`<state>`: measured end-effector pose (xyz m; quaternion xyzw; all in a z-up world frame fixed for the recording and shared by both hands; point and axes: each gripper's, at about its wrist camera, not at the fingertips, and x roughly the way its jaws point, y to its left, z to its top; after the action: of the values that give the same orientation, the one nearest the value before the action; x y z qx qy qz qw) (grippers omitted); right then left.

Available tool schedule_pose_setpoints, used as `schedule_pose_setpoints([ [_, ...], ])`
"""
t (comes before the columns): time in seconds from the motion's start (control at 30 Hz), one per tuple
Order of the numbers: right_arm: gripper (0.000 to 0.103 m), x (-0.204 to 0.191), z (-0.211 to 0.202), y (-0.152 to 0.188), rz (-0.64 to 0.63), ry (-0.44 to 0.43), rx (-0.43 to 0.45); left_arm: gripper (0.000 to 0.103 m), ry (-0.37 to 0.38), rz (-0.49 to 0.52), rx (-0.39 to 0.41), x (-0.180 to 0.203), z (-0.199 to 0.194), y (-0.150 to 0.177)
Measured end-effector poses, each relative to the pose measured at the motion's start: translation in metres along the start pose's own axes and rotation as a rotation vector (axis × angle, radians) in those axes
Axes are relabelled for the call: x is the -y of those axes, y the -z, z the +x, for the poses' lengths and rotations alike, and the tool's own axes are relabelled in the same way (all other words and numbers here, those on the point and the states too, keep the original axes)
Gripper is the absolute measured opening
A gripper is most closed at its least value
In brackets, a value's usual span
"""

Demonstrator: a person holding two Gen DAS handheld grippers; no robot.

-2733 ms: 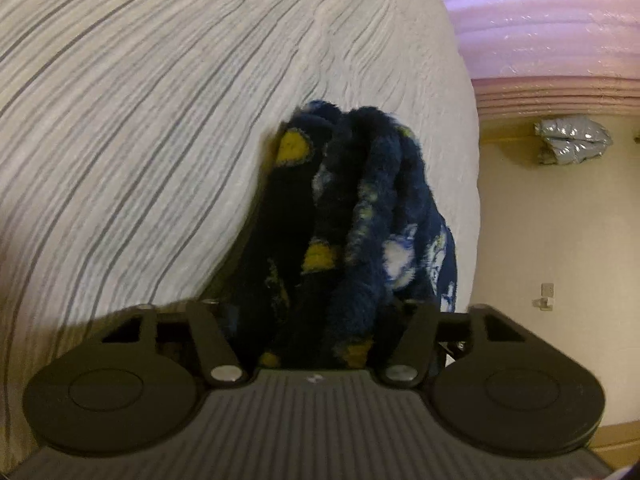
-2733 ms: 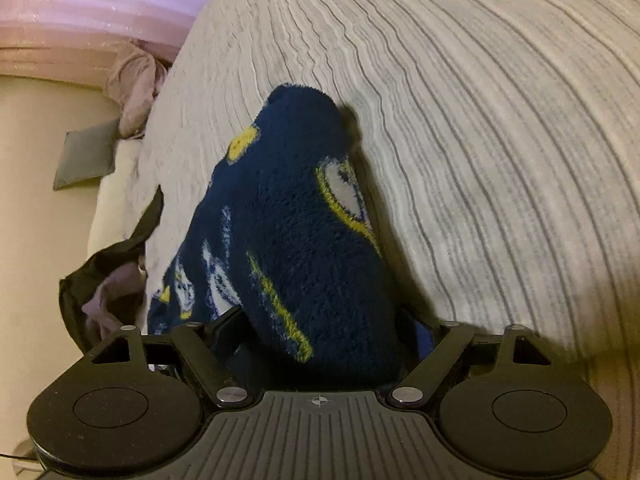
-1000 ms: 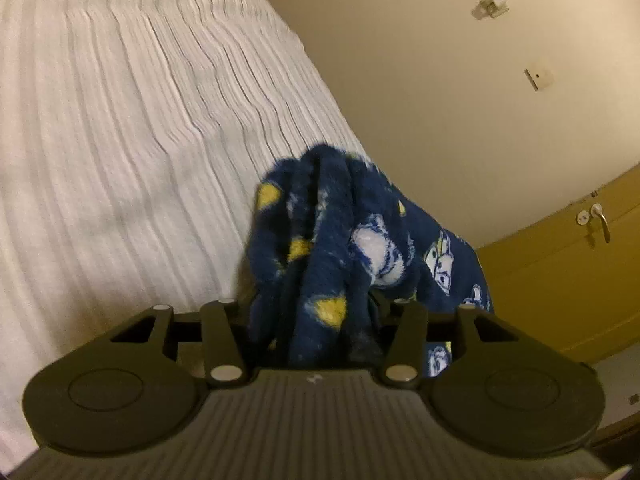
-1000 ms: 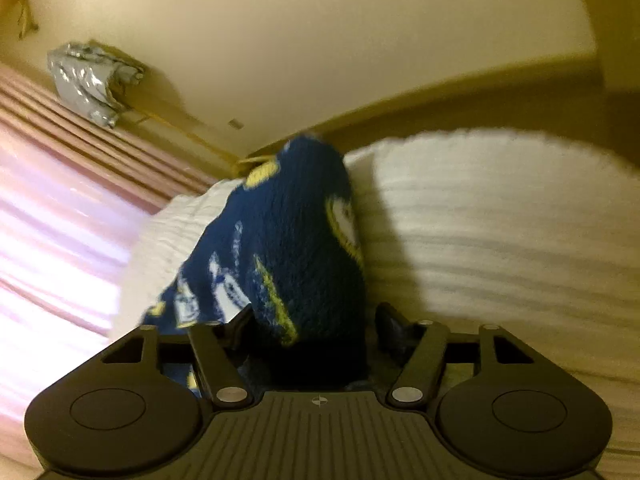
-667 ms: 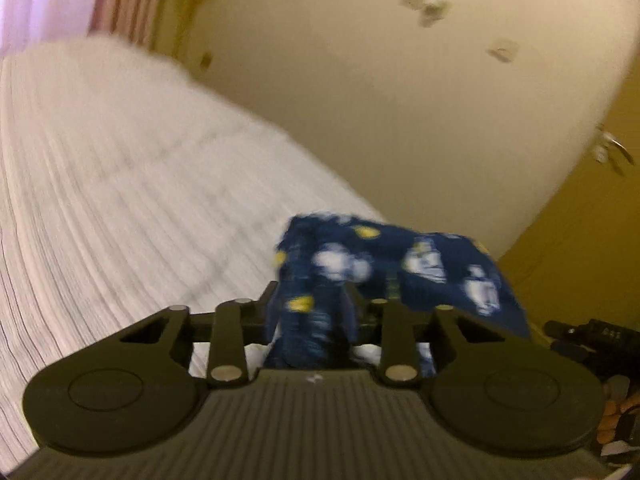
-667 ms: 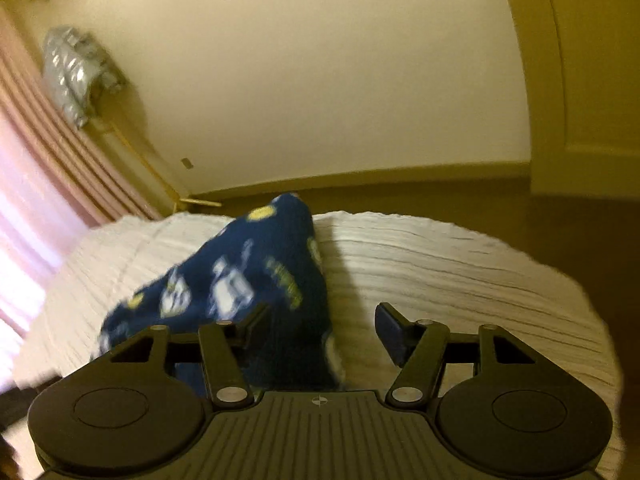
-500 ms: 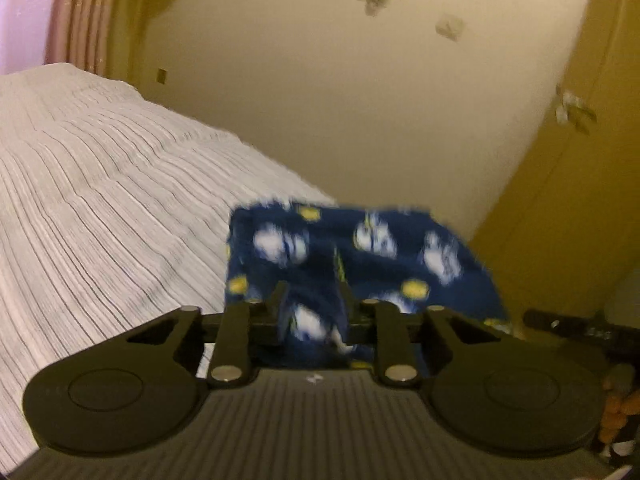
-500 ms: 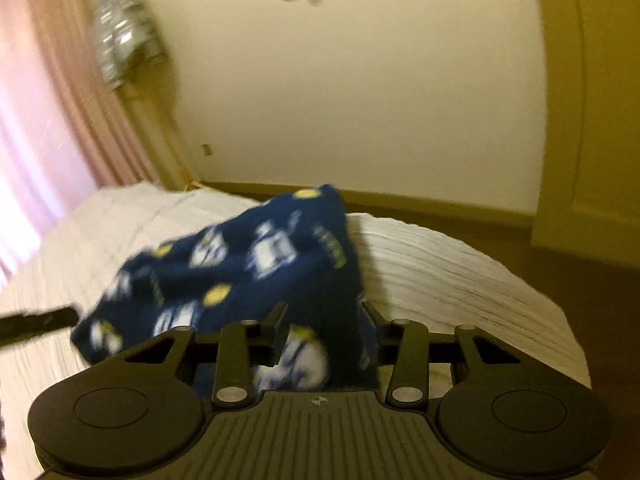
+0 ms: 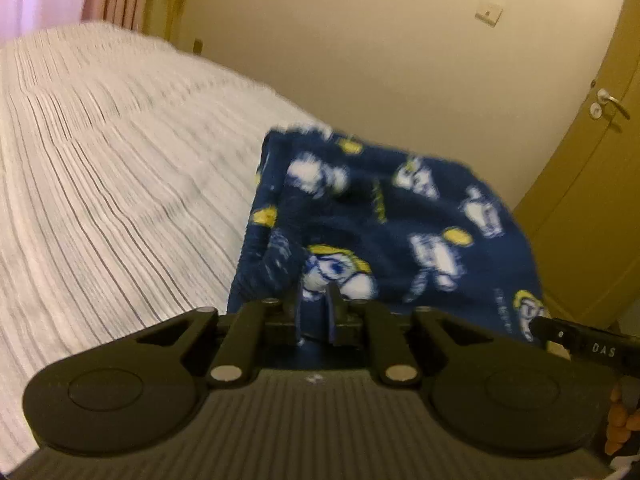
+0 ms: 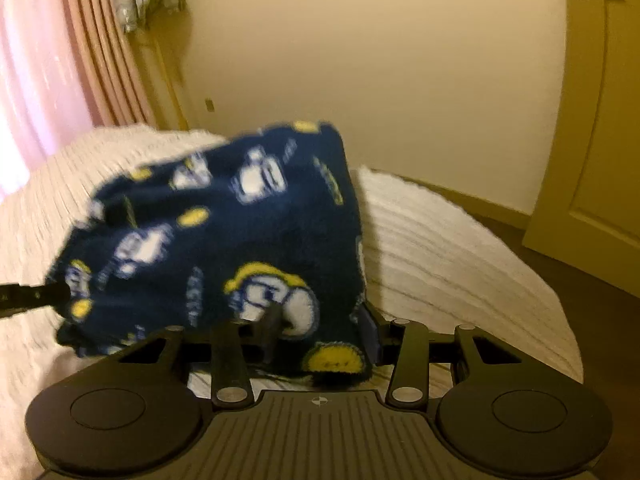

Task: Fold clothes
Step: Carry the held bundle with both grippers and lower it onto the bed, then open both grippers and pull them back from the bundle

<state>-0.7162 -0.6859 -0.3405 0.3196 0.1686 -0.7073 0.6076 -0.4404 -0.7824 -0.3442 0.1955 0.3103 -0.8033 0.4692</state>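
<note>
The fleece garment (image 9: 400,216), navy with white and yellow figures, hangs spread between the two grippers above the bed (image 9: 112,184); the left gripper (image 9: 316,312) has just been closing and now pinches its near edge at 6 o'clock in the left view, jaws almost together; the right gripper (image 10: 320,332) has likewise narrowed and clamps a thicker bunch of the fabric. By my reading the piece is only stretched out for folding; no crease is laid yet, and the folds remain to do.
</note>
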Motion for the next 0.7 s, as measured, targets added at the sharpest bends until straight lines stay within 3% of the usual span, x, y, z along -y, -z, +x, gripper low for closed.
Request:
schedule_pose_setpoints([
  [0.1, 0.043, -0.008, -0.019, -0.001, -0.015, -0.017, 0.038, 0.011, 0.005, 0.013, 0.001, 0.004, -0.009, 0.007],
  [0.3, 0.043, -0.006, 0.002, 0.008, -0.024, 0.001, -0.035, 0.012, -0.072, -0.022, -0.117, -0.004, 0.016, 0.017],
  [0.5, 0.043, 0.004, -0.019, 0.008, 0.044, -0.003, -0.087, 0.013, -0.146, -0.052, -0.112, 0.016, -0.029, 0.020],
  [0.57, 0.043, 0.003, -0.026, 0.015, 0.061, 0.004, -0.120, 0.022, -0.166, -0.057, -0.147, 0.022, -0.037, 0.026],
  [0.7, 0.043, -0.003, -0.044, 0.033, 0.064, 0.006, -0.164, 0.023, -0.206, -0.044, -0.226, 0.035, -0.048, 0.040],
])
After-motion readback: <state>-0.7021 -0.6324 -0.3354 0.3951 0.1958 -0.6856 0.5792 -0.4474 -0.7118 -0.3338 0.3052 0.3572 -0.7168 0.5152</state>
